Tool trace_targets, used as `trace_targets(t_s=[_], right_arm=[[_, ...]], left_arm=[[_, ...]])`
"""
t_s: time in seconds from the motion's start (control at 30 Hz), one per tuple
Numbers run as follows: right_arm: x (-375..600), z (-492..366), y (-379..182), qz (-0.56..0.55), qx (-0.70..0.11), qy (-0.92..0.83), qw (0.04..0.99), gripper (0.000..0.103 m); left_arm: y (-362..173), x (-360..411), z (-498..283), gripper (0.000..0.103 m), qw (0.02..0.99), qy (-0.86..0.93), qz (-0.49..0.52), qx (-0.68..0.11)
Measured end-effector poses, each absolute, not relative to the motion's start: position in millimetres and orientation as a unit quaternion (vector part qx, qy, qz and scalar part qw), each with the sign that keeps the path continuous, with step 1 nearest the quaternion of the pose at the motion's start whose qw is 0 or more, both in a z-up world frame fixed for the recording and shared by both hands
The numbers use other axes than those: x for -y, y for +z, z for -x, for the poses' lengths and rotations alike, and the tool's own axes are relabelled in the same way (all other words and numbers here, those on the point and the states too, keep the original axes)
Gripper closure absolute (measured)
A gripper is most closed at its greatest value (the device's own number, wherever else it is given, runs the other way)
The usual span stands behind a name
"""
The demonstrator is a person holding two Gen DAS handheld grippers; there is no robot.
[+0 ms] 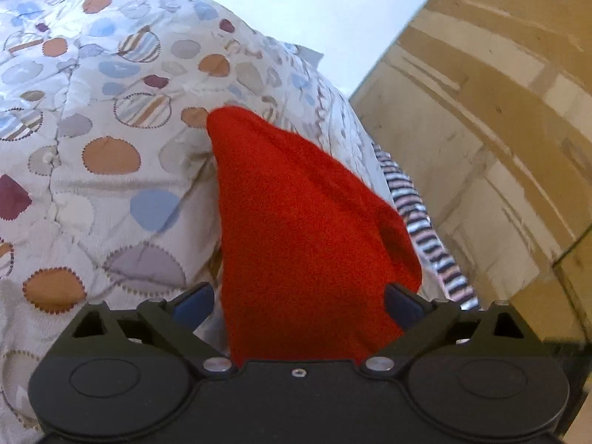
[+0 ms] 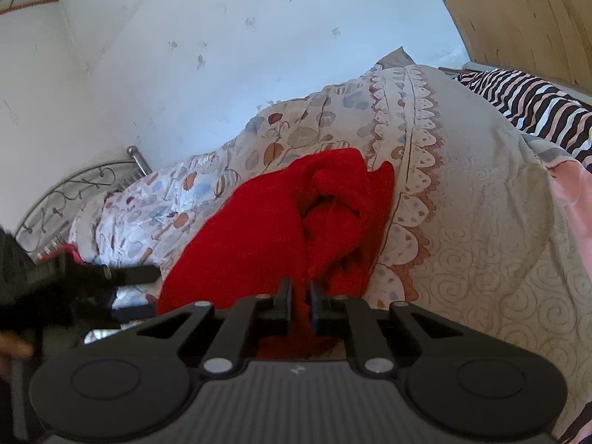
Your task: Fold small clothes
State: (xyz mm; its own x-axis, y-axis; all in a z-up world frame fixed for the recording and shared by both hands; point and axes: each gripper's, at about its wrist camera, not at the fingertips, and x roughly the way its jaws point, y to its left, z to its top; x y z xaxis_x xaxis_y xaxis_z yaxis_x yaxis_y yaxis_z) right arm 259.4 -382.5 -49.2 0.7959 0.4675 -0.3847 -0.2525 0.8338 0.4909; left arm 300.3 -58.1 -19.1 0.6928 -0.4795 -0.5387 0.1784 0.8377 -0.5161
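A red knitted garment (image 1: pixel 296 203) lies crumpled on a patterned quilt (image 1: pixel 111 111). In the left wrist view it runs up between the blue pads (image 1: pixel 194 305) of my left gripper (image 1: pixel 299 299), whose jaws stand wide apart and do not press on it. In the right wrist view the same red garment (image 2: pixel 259 222) is bunched in front of my right gripper (image 2: pixel 300 292). Its black fingers (image 2: pixel 284 296) are nearly together, pinching a fold of the red fabric. The left gripper (image 2: pixel 155 290) shows dark and blurred at the garment's left edge.
A black, white and pink striped cloth (image 2: pixel 536 107) lies at the quilt's far side beside a wooden panel (image 1: pixel 481 129). A pink fabric (image 2: pixel 573 199) is at the right. A metal bed frame (image 2: pixel 92 181) stands against the white wall (image 2: pixel 222 55). A hand shows at bottom left.
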Motion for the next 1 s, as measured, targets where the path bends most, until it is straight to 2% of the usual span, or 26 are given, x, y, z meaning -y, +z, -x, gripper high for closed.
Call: trace_targets(t_s=[0.23, 0.37, 0.4, 0.47, 0.57, 0.63, 0.7, 0.77, 0.83, 0.9, 0.93, 1.0], right_arm=[[384, -258, -51, -0.217, -0.253, 0.198, 0.922, 0.092], [394, -262, -46, -0.236, -0.247, 0.217, 0.914, 0.087], [398, -263, -46, -0.244, -0.247, 0.219, 0.912, 0.08], [401, -265, -46, -0.246, -0.25, 0.219, 0.91, 0.074], [402, -265, -46, -0.246, -0.247, 0.227, 0.909, 0.07], [407, -265, -48, -0.278, -0.242, 0.236, 0.899, 0.063], [415, -267, -51, -0.323, -0.233, 0.253, 0.882, 0.042], [417, -269, -52, -0.338, -0.225, 0.273, 0.872, 0.031], [411, -270, -49, -0.308, -0.226, 0.282, 0.88, 0.026], [398, -270, -44, -0.255, -0.228, 0.285, 0.895, 0.027], [390, -269, -41, -0.229, -0.231, 0.284, 0.902, 0.03], [376, -264, -38, -0.185, -0.228, 0.28, 0.914, 0.06]], left_arm=[[-17, 70, -326, 0.002, 0.904, -0.143, 0.166, -0.367], [-23, 72, -327, 0.001, 0.905, -0.141, 0.168, -0.364], [-24, 72, -327, 0.001, 0.906, -0.14, 0.168, -0.363], [-25, 70, -328, 0.001, 0.904, -0.143, 0.174, -0.364], [-26, 69, -329, 0.001, 0.902, -0.144, 0.177, -0.366], [-26, 69, -329, 0.001, 0.903, -0.143, 0.177, -0.365], [-28, 68, -329, 0.001, 0.902, -0.144, 0.179, -0.367], [-29, 66, -330, 0.001, 0.9, -0.145, 0.184, -0.368], [-28, 63, -331, 0.001, 0.898, -0.149, 0.188, -0.368], [-28, 58, -333, 0.001, 0.895, -0.153, 0.199, -0.369], [-28, 54, -334, 0.001, 0.891, -0.155, 0.208, -0.372], [-28, 49, -336, 0.001, 0.883, -0.16, 0.222, -0.382]])
